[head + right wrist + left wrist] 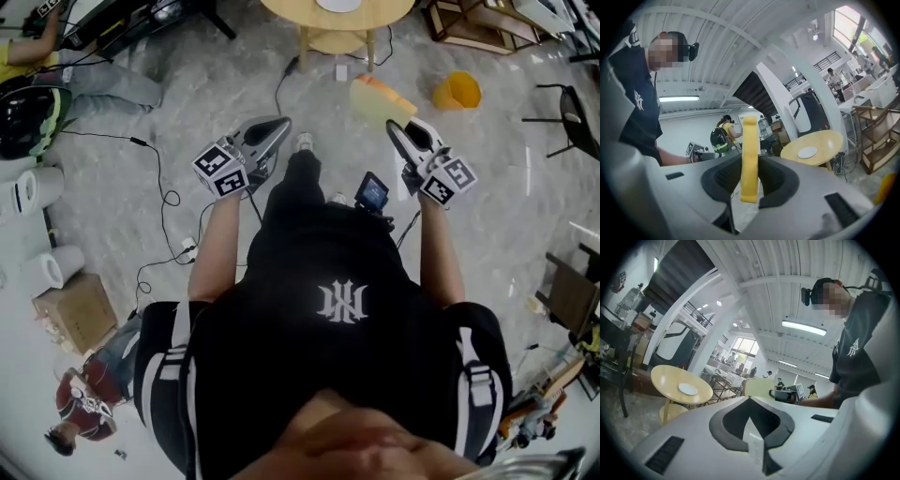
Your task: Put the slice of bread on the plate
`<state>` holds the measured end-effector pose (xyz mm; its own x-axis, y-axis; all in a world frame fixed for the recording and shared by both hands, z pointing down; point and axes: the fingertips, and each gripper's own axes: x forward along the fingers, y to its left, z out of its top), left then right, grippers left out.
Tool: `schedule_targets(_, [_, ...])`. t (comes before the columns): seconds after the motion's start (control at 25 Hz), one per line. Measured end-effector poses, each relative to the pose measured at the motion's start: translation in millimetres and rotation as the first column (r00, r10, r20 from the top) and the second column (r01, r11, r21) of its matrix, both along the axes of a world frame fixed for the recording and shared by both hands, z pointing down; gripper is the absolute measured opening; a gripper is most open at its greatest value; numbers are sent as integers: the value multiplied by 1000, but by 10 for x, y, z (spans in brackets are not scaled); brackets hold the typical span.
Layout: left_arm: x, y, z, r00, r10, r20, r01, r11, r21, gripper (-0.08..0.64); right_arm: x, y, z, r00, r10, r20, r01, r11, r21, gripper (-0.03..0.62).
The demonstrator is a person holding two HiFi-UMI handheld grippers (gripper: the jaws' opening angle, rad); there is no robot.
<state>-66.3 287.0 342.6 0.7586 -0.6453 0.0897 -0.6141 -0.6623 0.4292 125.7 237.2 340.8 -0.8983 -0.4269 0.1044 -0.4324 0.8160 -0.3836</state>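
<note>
Marble floor (187,66), right gripper (401,131) clamped on bread slice (749,154), left gripper (279,124) closed, empty

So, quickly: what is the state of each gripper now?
Left gripper: closed, holding nothing.
Right gripper: closed on the slice of bread.

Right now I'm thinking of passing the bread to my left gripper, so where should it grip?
Grip the free end of the bread slice that sticks out past the right gripper, pads on its two flat faces. It stands on edge between those jaws, so the left gripper should probably come from ahead.
</note>
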Motion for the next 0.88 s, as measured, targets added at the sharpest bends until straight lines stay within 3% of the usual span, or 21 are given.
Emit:
schedule_targets(0.52, [-757, -1605, -63, 993, 107, -49, -105, 994, 39, 11, -671, -1375, -262, 992, 108, -72, -109, 994, -10, 94])
schedule_targets(0.76, [-1147, -1895, -78, 981, 163, -108, -159, 986, 45, 11, -1200, -1495, -178, 986, 129, -105, -135, 989, -52, 94])
schedule_targets(0.88, [-1180, -2007, -30, 980, 152, -126, -151, 988, 24, 11, -1156, -1575, -169, 982, 141, -125, -149, 987, -64, 94])
